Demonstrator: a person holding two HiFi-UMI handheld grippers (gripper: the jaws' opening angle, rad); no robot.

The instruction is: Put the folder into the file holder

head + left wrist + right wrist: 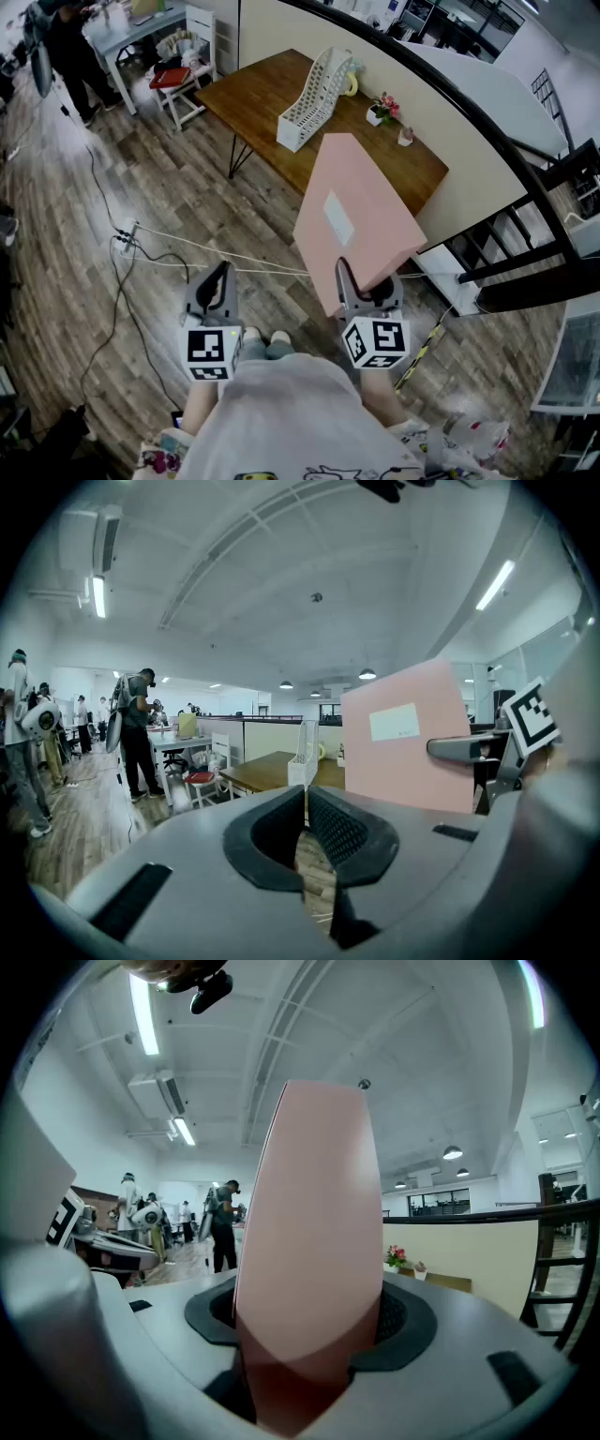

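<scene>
The head view is taken up in the middle by a pink folder [361, 202], which is held up in the air well short of the white file holder [314, 89] standing on the wooden table [253, 94]. The folder's lower corner is pinched by the right gripper [366, 281], one finger of which is hidden behind the sheet, as is the table's near end. In the right gripper view the pads are seen pressed on either side of the folder, and the file holder is blocked from sight by it. The left gripper [218, 277] is held lower and to the left, its jaws brought together at the tips with nothing between them.
</scene>
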